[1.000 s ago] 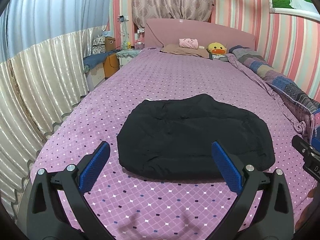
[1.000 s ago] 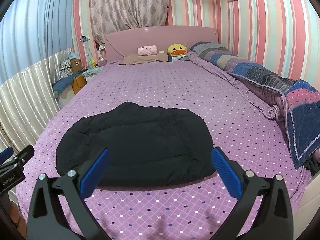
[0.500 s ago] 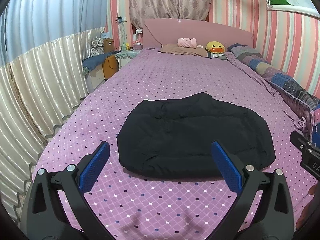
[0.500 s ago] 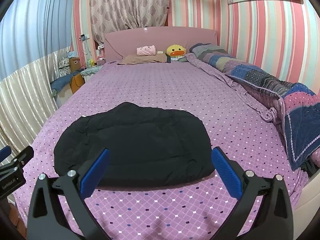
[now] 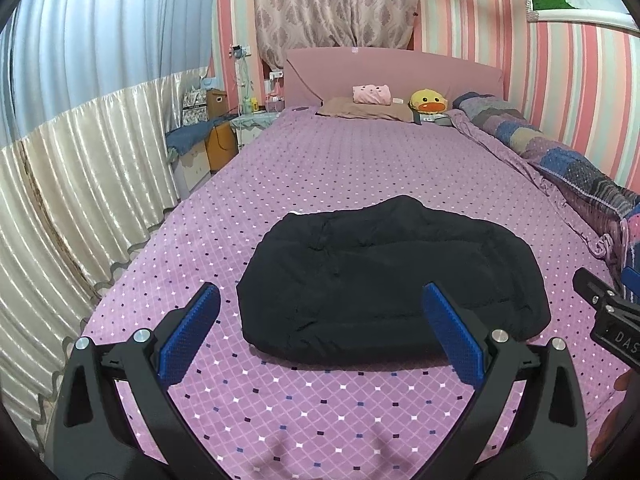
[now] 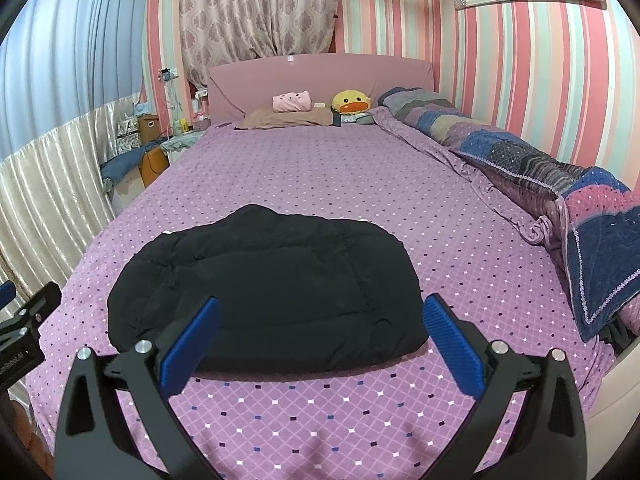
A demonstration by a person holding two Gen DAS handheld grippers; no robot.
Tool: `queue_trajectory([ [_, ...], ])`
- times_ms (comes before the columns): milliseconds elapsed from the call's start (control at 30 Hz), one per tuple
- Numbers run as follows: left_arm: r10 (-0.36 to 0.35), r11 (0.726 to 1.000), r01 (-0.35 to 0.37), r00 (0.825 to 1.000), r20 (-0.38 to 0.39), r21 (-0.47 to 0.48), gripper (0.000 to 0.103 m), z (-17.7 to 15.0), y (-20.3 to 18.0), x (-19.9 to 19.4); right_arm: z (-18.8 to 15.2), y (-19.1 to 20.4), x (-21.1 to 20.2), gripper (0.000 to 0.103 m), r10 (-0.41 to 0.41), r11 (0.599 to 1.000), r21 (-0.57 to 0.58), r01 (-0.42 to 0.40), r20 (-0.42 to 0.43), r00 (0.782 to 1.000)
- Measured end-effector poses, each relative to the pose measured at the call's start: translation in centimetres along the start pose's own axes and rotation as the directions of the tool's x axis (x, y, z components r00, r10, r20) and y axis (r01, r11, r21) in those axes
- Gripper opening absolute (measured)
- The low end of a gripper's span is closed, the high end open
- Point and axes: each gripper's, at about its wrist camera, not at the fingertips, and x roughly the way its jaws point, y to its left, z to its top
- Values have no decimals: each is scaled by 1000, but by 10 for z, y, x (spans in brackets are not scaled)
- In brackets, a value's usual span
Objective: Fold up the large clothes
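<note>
We're holding both grippers above the near end of the bed (image 5: 360, 168), pulling back and up slightly versus a second ago: more wall and headboard (image 6: 320, 76) are showing in both views now. Left gripper (image 5: 320, 332) fingers are staying wide apart, gripping nothing. Right gripper (image 6: 320, 336) same, spread and empty. The jacket (image 5: 384, 280) is lying folded into a compact black bundle on the purple sheet, just past both sets of fingertips, not touched, not shifting across the frames. Quilt (image 6: 560, 184) is sitting bunched along the right edge, well apart from the jacket.
</note>
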Motion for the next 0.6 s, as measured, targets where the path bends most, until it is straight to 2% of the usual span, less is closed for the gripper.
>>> queue_trajectory([
  [200,7,1000,-8,1000,21,18,100,2,-3,-5,0,-2,-1,101,5,1000,4,-5,8,1000],
  [600,-36,999,35,999,35,28,100,4,-4,-11,-1,-5,0,101,-2,1000,8,2,9,1000],
])
